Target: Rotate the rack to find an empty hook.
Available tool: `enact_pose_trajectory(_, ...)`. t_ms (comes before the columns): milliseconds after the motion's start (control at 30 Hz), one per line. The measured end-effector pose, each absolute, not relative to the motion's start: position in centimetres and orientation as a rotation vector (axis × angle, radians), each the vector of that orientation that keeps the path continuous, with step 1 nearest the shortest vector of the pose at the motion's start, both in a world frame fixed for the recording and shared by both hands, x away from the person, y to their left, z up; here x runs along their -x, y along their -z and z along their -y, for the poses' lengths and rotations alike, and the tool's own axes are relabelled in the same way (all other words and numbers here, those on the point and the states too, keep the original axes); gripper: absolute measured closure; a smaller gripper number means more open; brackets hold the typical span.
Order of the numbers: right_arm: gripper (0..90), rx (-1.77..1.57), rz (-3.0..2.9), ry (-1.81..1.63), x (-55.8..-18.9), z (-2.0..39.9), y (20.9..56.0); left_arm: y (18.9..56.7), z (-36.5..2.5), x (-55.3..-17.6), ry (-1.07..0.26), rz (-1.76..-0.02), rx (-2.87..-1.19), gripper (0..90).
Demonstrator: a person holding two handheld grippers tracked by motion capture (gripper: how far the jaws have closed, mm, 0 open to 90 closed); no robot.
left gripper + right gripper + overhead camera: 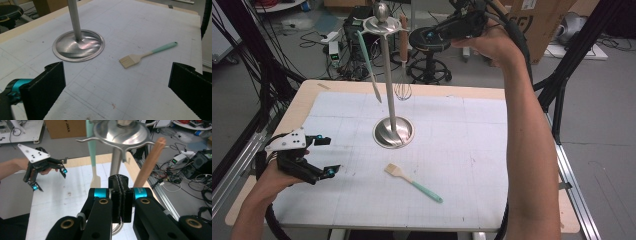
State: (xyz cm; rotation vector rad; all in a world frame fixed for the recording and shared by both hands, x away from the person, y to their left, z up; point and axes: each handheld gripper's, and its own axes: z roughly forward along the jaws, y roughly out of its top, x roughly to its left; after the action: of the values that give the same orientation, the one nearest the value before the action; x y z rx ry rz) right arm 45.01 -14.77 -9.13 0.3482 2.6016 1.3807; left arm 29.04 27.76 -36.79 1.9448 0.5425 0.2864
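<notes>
Left gripper (330,155) sits low by the table's near left corner, well out from the stand (387,75), jaws spread wide with nothing between them, and its own view looks straight across at the pastry brush (145,53). The brush lies flat on the mat in front of the stand's round base, just apart from it, bristles toward the base and teal handle pointing away. Up top, the right gripper (120,182) is level with the stand's hook ring, jaws pressed together on nothing, right beside the wooden handle of the whisk (403,50) that hangs there; the teal spatula (369,65) hangs on the stand's other side. The brush looks like the piece to fetch. My read is that it's light, with a stiff, smooth and maybe slightly slick handle and a soft bristle head that would splay under a pinch. Best hold would be across the handle near the middle, well short of the bristles, and lying flat it will want the jaws coming straight down on it.
</notes>
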Motion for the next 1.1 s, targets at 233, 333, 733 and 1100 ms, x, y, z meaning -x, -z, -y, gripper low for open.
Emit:
enact_pose_trajectory(233, 89.2, -0.362, -2.588, -1.398, -46.5, 14.9, 9.5, 36.9, -27.7, -29.1, -0.286, -0.538, -1.961, 1.7)
enact_pose_trajectory(333, 89.2, -0.358, -2.586, -1.403, -47.0, 14.6, 9.6, 36.9, -27.7, -29.1, -0.282, -0.543, -1.958, 1.6)
enact_pose_trajectory(733, 89.2, -0.335, -2.587, -1.426, -47.7, 13.4, 10.0, 36.9, -27.8, -29.1, -0.285, -0.548, -1.952, 1.6)
enact_pose_trajectory(1100, 89.1, -0.299, -2.597, -1.442, -47.3, 12.5, 10.0, 36.9, -27.8, -29.1, -0.282, -0.551, -1.950, 1.7)
